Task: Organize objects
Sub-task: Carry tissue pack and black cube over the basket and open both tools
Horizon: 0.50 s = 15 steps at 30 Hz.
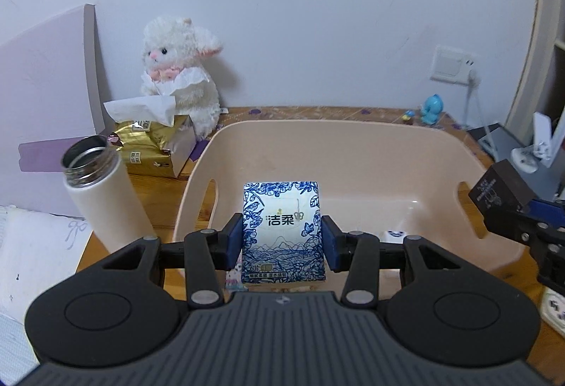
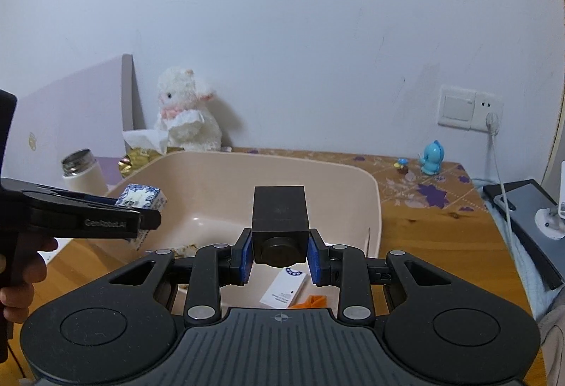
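My left gripper is shut on a blue-and-white tissue pack and holds it upright above the near rim of a pink plastic basin. My right gripper is shut on a dark square box with a round cap facing me, held above the basin. The left gripper with the tissue pack shows at the left of the right wrist view. The box shows at the right of the left wrist view. A small white carton lies on the basin floor.
A white open flask, a gold tissue box and a white plush lamb stand left of the basin on the wooden table. A blue figurine stands at the back right. A dark tablet and a cable lie right.
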Available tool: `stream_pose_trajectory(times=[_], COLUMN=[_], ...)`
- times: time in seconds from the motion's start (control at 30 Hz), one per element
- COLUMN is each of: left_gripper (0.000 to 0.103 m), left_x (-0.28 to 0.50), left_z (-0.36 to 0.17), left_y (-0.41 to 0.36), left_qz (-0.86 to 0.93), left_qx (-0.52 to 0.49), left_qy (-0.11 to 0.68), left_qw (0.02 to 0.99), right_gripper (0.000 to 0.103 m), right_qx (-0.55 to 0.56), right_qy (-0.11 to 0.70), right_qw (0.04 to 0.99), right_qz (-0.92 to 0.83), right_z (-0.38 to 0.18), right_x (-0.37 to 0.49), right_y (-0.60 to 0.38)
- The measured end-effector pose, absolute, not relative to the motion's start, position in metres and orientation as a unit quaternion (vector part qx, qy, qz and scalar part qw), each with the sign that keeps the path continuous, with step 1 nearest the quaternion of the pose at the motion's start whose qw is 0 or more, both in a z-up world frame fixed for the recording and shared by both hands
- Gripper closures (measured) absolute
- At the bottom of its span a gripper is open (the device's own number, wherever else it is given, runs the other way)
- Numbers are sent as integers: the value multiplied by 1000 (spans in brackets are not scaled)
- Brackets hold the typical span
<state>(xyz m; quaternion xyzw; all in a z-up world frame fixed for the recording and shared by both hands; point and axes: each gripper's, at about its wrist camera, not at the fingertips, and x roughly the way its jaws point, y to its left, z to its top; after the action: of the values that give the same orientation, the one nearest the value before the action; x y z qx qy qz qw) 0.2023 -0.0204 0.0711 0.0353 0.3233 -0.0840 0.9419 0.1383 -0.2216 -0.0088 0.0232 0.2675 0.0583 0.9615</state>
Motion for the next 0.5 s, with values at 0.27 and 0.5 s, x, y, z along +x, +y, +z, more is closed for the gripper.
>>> stream_pose_trajectory(times=[0.27,0.5], left_gripper=[55,55], left_x=[236,240], left_z=[38,25], left_y=[-36,-39], left_qz=[-76,-80], left_qx=[61,77], left_qy=[369,381], left_qw=[924,918], right_gripper=[74,60], right_qx=[17,19], right_qy=[305,310], right_qw=[950,949], right_qz=[56,55], right_z=[-31,-32], right_x=[162,164], right_y=[-218,-219])
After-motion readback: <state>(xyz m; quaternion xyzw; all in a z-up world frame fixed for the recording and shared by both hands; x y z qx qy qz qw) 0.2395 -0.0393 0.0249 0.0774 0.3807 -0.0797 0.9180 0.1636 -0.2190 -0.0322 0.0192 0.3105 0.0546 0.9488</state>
